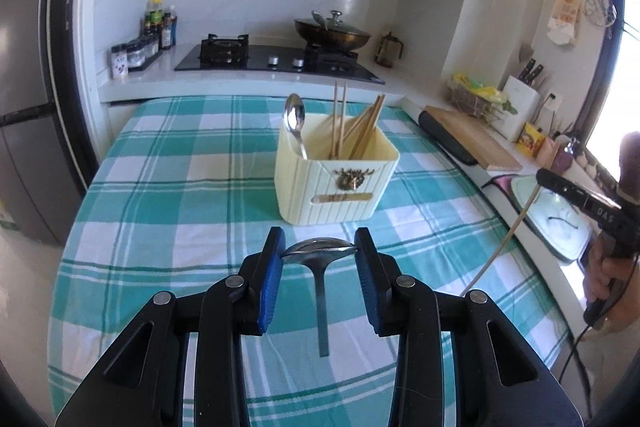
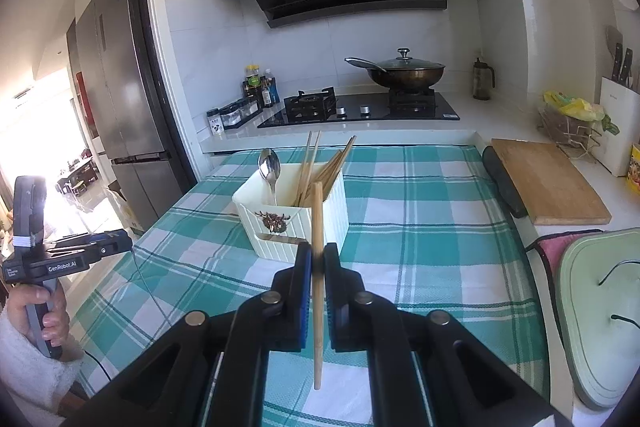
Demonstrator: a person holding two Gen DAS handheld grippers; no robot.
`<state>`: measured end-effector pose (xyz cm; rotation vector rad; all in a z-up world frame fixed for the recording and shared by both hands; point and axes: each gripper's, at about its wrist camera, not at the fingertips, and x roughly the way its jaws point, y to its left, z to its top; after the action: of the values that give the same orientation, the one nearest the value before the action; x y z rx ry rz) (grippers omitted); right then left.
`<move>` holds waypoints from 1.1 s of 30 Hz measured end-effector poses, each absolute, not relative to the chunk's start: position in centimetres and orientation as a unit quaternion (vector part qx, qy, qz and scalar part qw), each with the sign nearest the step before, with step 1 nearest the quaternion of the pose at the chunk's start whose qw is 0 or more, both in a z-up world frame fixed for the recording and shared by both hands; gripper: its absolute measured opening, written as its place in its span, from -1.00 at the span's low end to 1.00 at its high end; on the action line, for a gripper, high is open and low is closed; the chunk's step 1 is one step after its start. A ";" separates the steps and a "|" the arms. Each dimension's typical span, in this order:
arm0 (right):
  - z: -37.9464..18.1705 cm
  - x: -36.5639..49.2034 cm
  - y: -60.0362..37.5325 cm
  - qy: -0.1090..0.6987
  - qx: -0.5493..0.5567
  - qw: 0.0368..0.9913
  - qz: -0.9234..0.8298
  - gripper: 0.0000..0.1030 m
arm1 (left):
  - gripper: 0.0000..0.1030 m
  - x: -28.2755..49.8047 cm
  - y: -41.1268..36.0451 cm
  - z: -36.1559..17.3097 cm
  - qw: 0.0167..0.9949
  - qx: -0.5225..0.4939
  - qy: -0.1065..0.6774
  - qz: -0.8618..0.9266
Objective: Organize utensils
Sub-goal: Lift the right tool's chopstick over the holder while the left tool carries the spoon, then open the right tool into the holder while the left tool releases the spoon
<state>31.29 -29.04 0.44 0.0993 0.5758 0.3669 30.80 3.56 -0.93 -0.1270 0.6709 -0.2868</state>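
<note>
Left hand-held gripper [image 1: 319,247] pinching spoon [image 1: 320,259] by bowl; right hand-held gripper [image 2: 317,259] pinching chopstick [image 2: 317,267]. Advice: lower each near-vertical into cream utensil holder [image 1: 336,179], spoon beside other spoon [image 1: 295,125], chopstick among chopsticks [image 2: 320,171].

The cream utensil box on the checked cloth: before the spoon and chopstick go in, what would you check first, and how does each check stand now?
1. Left gripper holds the spoon by its bowl, handle hanging down: ok.
2. Right gripper is clamped on the chopstick: ok.
3. Utensil box stands upright on the tablecloth: ok.
4. Spoon compartment has room beside the spoon in the box: ok.
5. Chopstick compartment has room among the chopsticks: cannot tell.
6. Both held utensils are clear of the box: ok.
</note>
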 end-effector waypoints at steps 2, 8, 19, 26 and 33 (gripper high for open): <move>1.2 32.1 -29.0 0.277 0.047 0.943 0.179 -0.87 | -0.31 31.6 3.9 1.1 0.936 -0.070 0.313 -0.147; 6.4 36.1 -27.6 0.224 0.019 0.957 0.184 -0.87 | -0.31 35.6 3.5 8.3 0.961 -0.062 0.240 -0.125; 9.2 44.7 -23.8 0.140 0.028 0.971 0.194 -0.87 | -0.31 47.7 0.5 7.7 0.967 -0.073 0.227 -0.094; 1.5 52.4 -21.3 0.278 0.027 0.937 0.211 -0.87 | -0.31 53.8 -1.1 -1.1 0.936 -0.061 0.335 -0.092; -3.8 55.7 -21.6 0.370 0.037 0.914 0.160 -0.80 | -0.25 54.6 -1.2 -5.1 0.919 -0.052 0.382 -0.078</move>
<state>55.75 -21.58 -3.81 0.0762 0.7624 0.3300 54.60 -1.17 -5.06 -0.1069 0.7853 -0.1599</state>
